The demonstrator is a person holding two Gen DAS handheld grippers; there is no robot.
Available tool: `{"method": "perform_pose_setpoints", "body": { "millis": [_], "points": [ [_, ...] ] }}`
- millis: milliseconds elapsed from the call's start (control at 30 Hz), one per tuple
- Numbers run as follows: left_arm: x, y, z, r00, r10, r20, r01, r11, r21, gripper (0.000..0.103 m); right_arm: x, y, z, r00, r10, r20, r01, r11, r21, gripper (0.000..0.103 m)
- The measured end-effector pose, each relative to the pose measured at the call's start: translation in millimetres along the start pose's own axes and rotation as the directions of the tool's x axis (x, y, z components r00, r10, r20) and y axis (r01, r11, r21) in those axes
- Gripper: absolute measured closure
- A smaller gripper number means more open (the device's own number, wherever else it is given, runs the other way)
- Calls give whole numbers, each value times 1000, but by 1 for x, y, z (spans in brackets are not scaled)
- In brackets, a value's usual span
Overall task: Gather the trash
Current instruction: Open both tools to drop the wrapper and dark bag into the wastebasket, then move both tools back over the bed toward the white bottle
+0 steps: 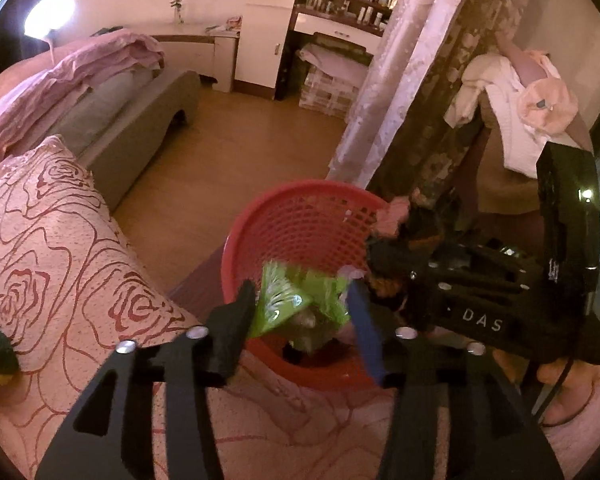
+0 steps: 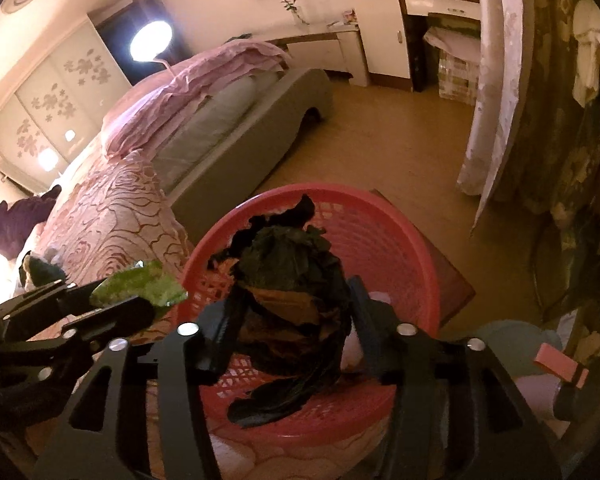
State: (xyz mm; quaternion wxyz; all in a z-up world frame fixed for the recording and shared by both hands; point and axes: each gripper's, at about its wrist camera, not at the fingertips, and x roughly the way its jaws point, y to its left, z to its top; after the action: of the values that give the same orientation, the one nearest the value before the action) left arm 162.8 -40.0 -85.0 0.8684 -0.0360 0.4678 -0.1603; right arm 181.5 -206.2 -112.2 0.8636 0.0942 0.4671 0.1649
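Red basket mouth stayed mostly open toward 12 o'clock; rose-patterned bed crowded 9 o'clock, curtain blocked 2 o'clock, bare floor beyond.

red basket floor hidden, dark wrapper unreadable

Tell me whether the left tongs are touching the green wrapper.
Touching. The left wrist view shows the left tongs closed on the green wrapper, both fingers pressing its sides above the red basket.
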Motion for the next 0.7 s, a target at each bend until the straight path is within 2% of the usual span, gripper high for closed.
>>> {"method": "perform_pose_setpoints", "body": {
  "millis": [67,133,233,433,633,700],
  "points": [
    [1,1,0,1000,-2,-3,2,1000,-2,47,1,-3,-1,1000,-1,0,1,1000,12,41],
    [1,4,-1,1000,-4,-4,4,1000,-11,45,1,-5,-3,1000,2,-1,-2,1000,25,40],
    [-3,8,-2,1000,-3,4,3,1000,-28,44,-4,-6,-4,1000,8,3,-8,999,36,39],
    [-29,9,-3,998,23,66,-20,999,-42,40,-26,0,-9,999,-1,53,-1,1000,24,39],
    [-57,4,-12,991,55,121,-51,998,-39,40,-50,19,-15,995,-2,103,3,1000,-15,39],
    [-67,3,-17,988,66,138,-61,997,-45,37,-56,28,-18,993,8,118,-4,999,-34,39]
  ]
}}
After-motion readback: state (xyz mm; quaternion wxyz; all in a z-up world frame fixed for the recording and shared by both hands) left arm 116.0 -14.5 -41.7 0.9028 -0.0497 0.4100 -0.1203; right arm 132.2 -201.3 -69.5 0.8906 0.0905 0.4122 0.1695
